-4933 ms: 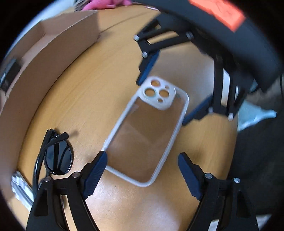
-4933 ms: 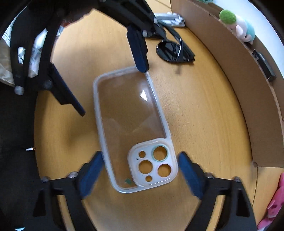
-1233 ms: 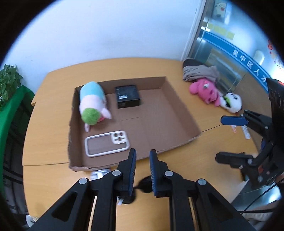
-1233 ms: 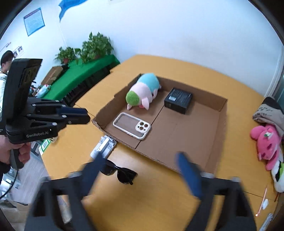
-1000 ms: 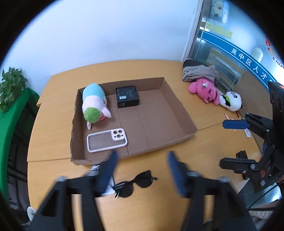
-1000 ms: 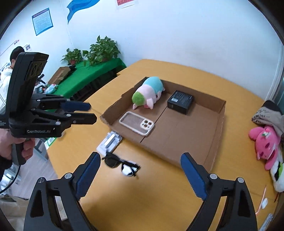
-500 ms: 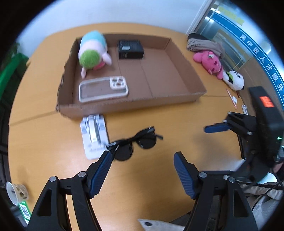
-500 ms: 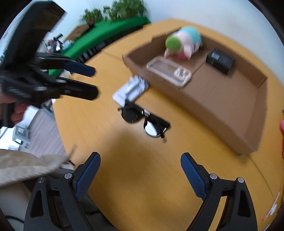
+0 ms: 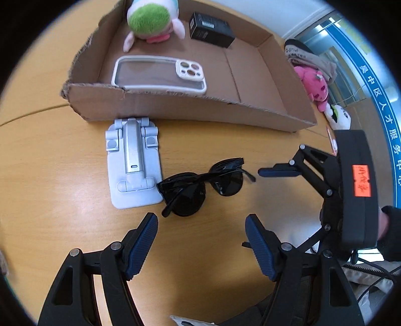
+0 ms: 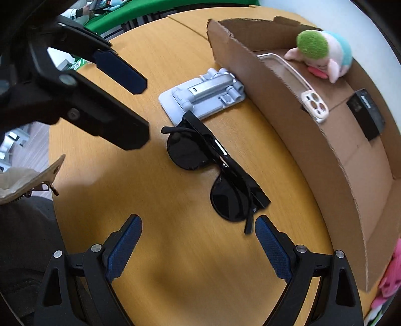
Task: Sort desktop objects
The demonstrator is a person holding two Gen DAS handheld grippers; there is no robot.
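Black sunglasses (image 9: 200, 186) lie folded on the wooden table, just beyond my open, empty left gripper (image 9: 201, 244). They also show in the right wrist view (image 10: 215, 173), just ahead of my open, empty right gripper (image 10: 198, 247). A grey folding phone stand (image 9: 132, 163) lies flat beside them, also seen in the right wrist view (image 10: 203, 96). Behind stands a shallow cardboard box (image 9: 175, 105) holding a clear phone case (image 9: 158, 72), a green-headed plush (image 9: 150, 21) and a small black box (image 9: 211, 30).
A pink plush (image 9: 313, 84) and a black-and-white plush (image 9: 337, 117) lie on the table right of the box, with grey cloth (image 9: 310, 59) behind. The table edge runs along the near side. A beige zipped bag (image 10: 25, 180) shows at the left.
Both grippers have dropped from high above the table to just over the sunglasses. The left gripper went from shut to open. The phone case now lies in the box.
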